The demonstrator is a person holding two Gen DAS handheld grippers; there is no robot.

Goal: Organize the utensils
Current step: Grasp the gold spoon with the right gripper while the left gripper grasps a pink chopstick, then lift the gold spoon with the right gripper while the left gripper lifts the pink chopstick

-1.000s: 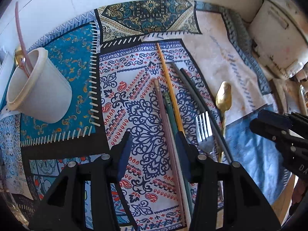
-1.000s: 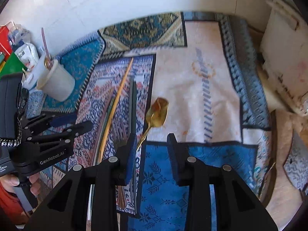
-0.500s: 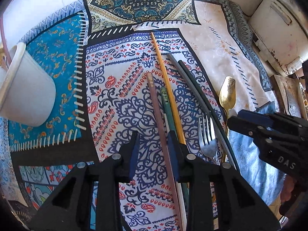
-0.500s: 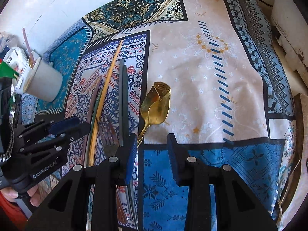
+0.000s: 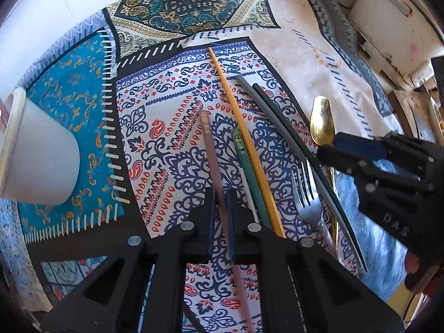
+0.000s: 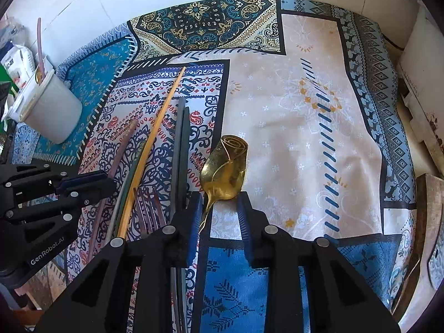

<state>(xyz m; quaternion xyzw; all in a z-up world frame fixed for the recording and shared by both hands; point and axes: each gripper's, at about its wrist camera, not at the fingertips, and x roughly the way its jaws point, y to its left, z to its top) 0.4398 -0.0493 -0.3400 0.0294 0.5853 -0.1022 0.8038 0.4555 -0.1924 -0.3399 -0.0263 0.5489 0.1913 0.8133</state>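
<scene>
Several utensils lie side by side on the patterned cloth (image 5: 172, 149). My left gripper (image 5: 221, 216) is shut on a pink chopstick (image 5: 206, 138), and it also shows in the right wrist view (image 6: 91, 180). To its right lie a green chopstick (image 5: 240, 155), a yellow chopstick (image 5: 236, 105), two dark grey chopsticks (image 5: 277, 119) and a fork (image 5: 308, 197). My right gripper (image 6: 219, 211) straddles the neck of a gold spoon (image 6: 226, 166). Its jaws are closing, with a gap still left on the right side. A white cup (image 6: 47, 111) at the left holds a pink stick and a gold utensil.
A white wall runs along the back of the cloth. A white cabinet (image 6: 424, 88) and a wooden board (image 6: 430, 222) stand at the right. Packets (image 6: 14, 61) sit behind the cup. The beige part of the cloth (image 6: 305, 138) lies to the right of the spoon.
My left jaws have closed onto the pink chopstick. My right gripper has sunk toward the gold spoon, and its jaws have narrowed around the spoon's neck.
</scene>
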